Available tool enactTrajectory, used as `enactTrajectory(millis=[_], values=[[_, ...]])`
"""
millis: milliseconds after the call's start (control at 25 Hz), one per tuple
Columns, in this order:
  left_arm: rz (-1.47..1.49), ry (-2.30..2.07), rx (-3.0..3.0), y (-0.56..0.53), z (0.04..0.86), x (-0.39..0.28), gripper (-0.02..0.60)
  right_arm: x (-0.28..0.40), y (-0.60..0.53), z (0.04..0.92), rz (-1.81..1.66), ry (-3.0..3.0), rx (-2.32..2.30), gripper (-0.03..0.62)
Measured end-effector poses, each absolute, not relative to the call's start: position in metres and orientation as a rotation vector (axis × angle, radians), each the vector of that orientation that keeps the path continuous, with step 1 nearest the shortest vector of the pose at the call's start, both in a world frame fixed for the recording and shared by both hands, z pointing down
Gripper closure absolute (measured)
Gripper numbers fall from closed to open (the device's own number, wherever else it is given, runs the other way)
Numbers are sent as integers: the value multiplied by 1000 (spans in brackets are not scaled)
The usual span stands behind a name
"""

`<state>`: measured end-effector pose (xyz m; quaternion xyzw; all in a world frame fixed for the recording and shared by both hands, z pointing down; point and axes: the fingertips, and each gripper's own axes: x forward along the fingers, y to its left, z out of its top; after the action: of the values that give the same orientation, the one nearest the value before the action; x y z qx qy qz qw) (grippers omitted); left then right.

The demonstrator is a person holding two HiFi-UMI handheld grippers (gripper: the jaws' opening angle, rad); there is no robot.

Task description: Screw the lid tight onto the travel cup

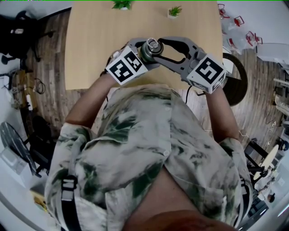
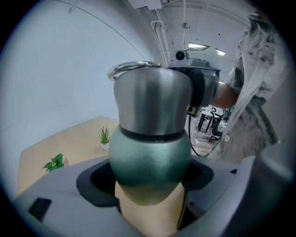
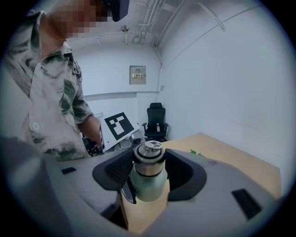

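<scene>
Travel cup point(image 1: 151, 50) hangs above the worktop point(image 1: 99, 45), green body pinched by the left tool point(image 2: 150, 185), steel lid point(image 3: 149, 159) pinched by the right tool point(image 3: 149, 172), potted plants point(image 1: 174, 11) beyond; only the right gripper view shows an office chair point(image 3: 156, 121).

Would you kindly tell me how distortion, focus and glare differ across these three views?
Head view: wide-angle warping toward the borders, table evenly lit, no hard shadows. Left gripper view: travel cup very close, bulged and slightly soft, faint sheen on its steel lid, ceiling lamp blown out. Right gripper view: cup sharp, dark rounded corners, mosaic patch top left.
</scene>
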<state>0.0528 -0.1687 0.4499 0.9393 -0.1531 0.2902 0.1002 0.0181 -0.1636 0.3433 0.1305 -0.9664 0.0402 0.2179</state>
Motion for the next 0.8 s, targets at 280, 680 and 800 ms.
enactTrajectory(millis=[280,680,800], values=[[860,-658,2703,-180,456,50,201,19,-171,349,181,-2652,666,359],[857,-557,2734,-170,454,50,201,23,-158,347,132,-2660,560,315],[847,-491,2762,-166,450,51,201,25,-157,345,117,-2668,478,315]])
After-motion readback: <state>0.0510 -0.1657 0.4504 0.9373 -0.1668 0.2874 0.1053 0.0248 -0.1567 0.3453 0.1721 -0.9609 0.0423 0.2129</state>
